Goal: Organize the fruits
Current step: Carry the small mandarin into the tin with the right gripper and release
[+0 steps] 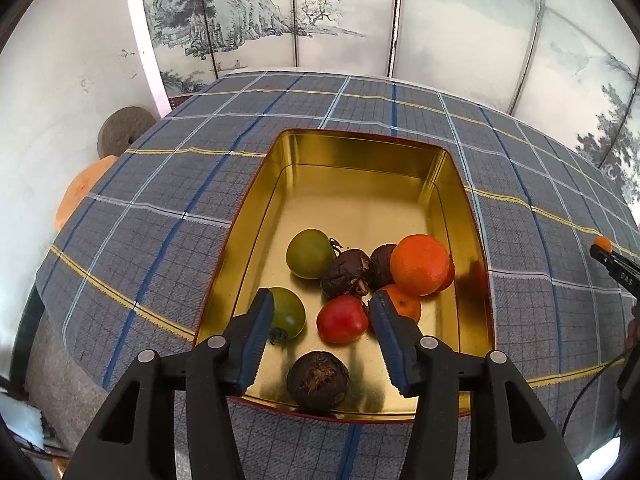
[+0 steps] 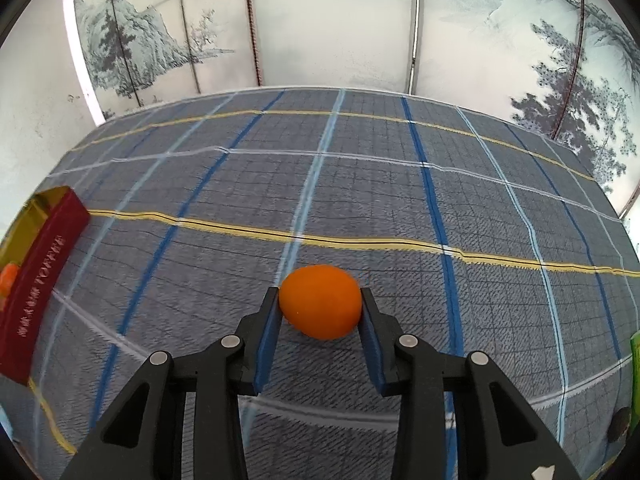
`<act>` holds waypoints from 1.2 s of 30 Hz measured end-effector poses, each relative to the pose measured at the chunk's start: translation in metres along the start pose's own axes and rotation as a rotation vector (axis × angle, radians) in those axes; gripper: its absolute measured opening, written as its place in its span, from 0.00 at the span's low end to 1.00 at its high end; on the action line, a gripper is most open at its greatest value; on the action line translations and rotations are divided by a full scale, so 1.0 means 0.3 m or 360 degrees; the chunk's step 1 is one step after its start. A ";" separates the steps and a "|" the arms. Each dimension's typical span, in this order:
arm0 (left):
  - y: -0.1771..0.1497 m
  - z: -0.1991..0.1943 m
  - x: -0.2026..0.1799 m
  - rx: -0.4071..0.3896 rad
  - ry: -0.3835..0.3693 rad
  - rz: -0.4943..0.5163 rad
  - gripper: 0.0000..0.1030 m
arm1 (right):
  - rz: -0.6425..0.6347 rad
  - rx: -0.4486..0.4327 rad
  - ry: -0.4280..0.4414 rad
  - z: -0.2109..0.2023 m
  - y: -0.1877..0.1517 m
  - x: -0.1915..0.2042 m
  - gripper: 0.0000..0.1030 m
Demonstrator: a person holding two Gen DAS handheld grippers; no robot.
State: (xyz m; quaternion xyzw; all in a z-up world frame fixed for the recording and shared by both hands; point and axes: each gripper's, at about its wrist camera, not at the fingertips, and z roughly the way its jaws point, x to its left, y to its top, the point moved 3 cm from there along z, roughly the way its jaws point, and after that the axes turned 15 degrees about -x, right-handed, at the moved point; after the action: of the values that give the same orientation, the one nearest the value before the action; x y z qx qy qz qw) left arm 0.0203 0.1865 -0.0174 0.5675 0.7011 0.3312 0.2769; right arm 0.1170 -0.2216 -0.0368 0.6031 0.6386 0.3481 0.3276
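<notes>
Gold metal lines the open tin (image 1: 362, 152) that I see below the left gripper (image 1: 320, 312), which points steeply down over the tin's near end. Its blue-padded fingers (image 1: 256, 332) stand apart and clamp nothing; a red tomato (image 1: 342, 320) lies in the gap beneath them, untouched as far as I can tell. Inside the tin I count two green tomatoes (image 1: 310, 253), one of them just beside the left finger, two oranges (image 1: 420, 265) stacked against the right wall, and three dark wrinkled fruits (image 1: 318, 380), one at the near rim.

The tin rests on a grey plaid cloth (image 1: 160, 200) covering the bench.

My right gripper (image 2: 320, 300) also tilts down toward the cloth, well to the right of the tin. Its fingers (image 2: 270, 324) press on both sides of a small orange fruit (image 2: 320, 302), which sits low over the cloth; whether it touches the cloth I cannot tell. The tin's red outer wall (image 2: 40, 280) shows at the left edge of this view.
</notes>
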 end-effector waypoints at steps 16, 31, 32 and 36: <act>-0.007 -0.050 0.059 -0.0058 0.0084 -0.0068 0.64 | -0.0134 -0.0063 0.0400 -0.159 0.051 0.339 0.34; -0.029 -0.123 0.189 -0.0063 0.0173 -0.0185 0.64 | -0.0479 -0.0015 0.0900 -0.232 0.020 0.881 0.34; -0.030 -0.128 0.193 -0.0064 0.0180 -0.0183 0.64 | -0.0514 -0.0001 0.0924 -0.231 0.009 0.922 0.34; -0.040 -0.140 0.214 -0.0064 0.0199 -0.0179 0.64 | -0.0583 0.0058 0.0967 -0.217 -0.030 1.007 0.34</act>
State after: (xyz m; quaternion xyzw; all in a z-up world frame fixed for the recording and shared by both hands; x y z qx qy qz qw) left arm -0.0321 0.2416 -0.0012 0.4999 0.7409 0.3640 0.2622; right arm 0.0400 0.0764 -0.0085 0.3532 0.8104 0.4358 0.1688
